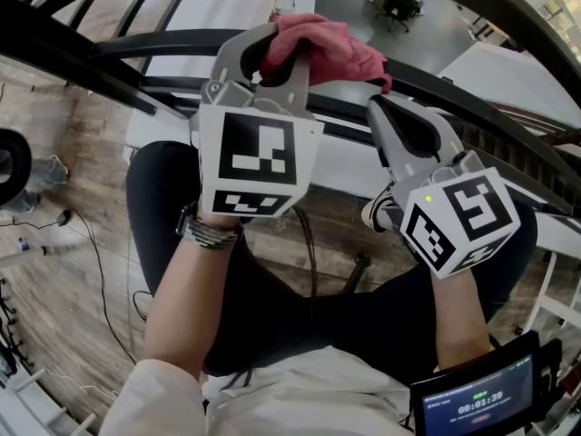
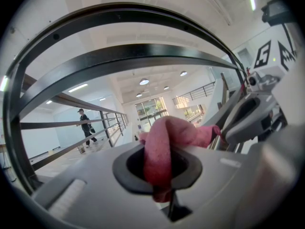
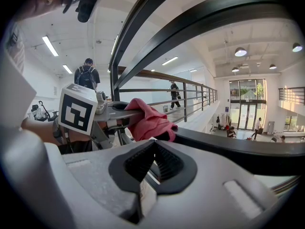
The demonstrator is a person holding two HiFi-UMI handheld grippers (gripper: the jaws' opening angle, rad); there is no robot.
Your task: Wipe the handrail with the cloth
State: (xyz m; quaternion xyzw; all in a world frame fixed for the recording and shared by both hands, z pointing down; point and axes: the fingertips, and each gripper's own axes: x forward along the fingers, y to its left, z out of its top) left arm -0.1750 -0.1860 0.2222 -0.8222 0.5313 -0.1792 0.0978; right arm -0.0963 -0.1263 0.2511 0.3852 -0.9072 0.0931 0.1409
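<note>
Light is bright, even and indoor. In the right gripper view it comes from round ceiling lamps at 2 o'clock and a strip light at 10 o'clock. The tall windows at 3 o'clock are washed pale. Shadows are soft. Both gripper views are fisheye circles with black corners, and the distortion bends the handrail into arcs. Nearest the lens, the left claw, the cloth and the right claw look soft. The head view is sharp at its centre, with a glowing screen at 5 o'clock.

black curved handrail: pink cloth bunched on top, touching rail.
</note>
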